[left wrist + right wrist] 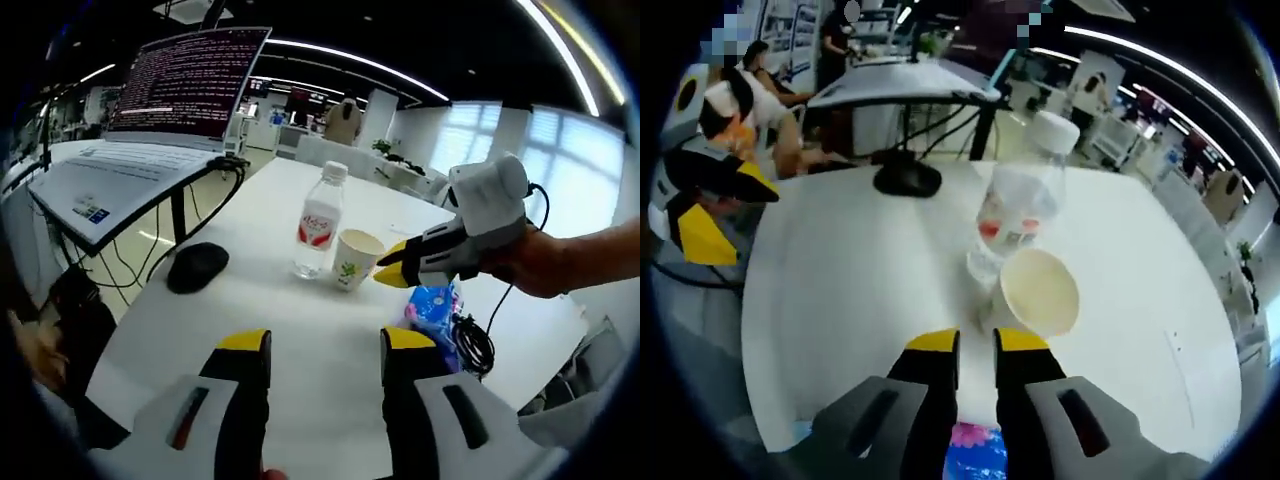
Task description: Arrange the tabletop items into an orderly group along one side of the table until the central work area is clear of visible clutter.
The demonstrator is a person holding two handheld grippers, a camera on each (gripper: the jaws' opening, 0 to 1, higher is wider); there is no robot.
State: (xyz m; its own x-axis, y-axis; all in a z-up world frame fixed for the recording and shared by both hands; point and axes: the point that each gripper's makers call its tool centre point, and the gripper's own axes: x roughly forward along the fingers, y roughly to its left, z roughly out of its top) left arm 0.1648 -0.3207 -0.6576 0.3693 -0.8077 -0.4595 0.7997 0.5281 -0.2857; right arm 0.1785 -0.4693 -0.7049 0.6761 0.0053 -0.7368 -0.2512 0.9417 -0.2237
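Observation:
A clear water bottle (320, 220) with a red label stands on the white table (300, 330), and a paper cup (355, 258) touches its right side. Left of them lies a black mouse (197, 266). A blue packet (432, 305) rests on the table to the right. My left gripper (325, 345) is open and empty, short of the bottle. The right gripper (392, 270), held by a hand, points at the cup from the right. In the right gripper view, my right gripper (976, 342) has its jaws almost together, holding nothing, just short of the cup (1040, 290) and bottle (1020, 215), above the packet (975, 450).
An open laptop (130, 170) sits on a stand at the far left, with cables hanging beside it. A coiled black cable (472, 340) lies next to the packet. The mouse (907, 180) is near the far edge. The left gripper (715, 205) shows at left. People sit beyond.

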